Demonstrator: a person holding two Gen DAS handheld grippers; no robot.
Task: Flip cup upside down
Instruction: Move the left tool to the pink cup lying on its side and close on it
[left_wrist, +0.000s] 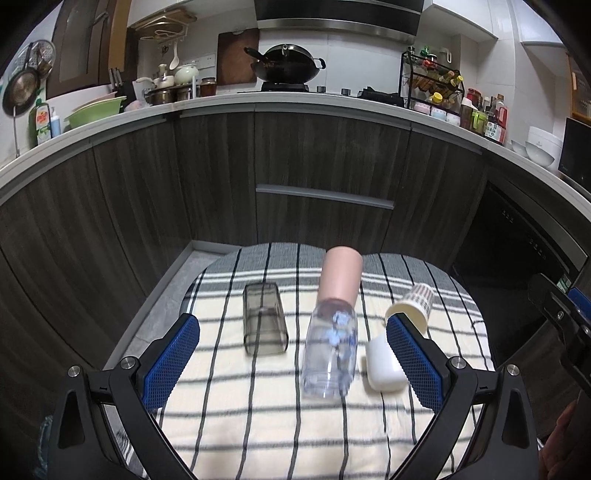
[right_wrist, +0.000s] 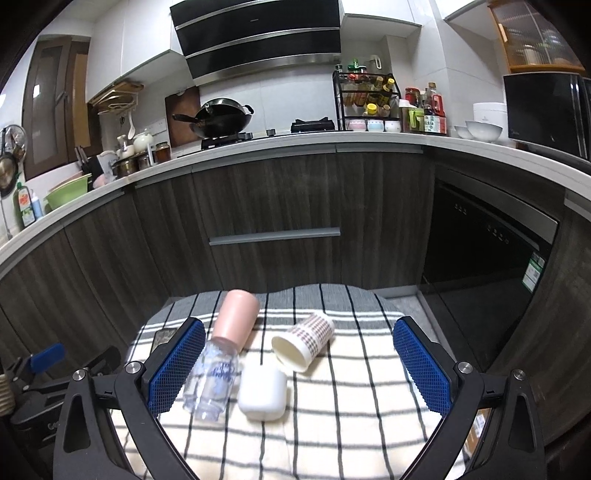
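Dotted paper cup (right_wrist: 303, 345) tipped, checked cloth (right_wrist: 362, 406)

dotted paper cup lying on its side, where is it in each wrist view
Left wrist view: the dotted paper cup lies right of centre, partly behind the right blue pad.
Right wrist view: it lies near the centre, mouth toward the camera.
Shared landmark: the white plastic cup just in front of it.

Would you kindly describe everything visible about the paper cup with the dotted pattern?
The dotted paper cup lies on its side on the striped cloth, open mouth facing the cameras and slightly left, cream inside, apparently empty. Rows of small dark dots cover its white wall. It sits just behind the white cup; whether they touch is unclear. Neither gripper holds it.
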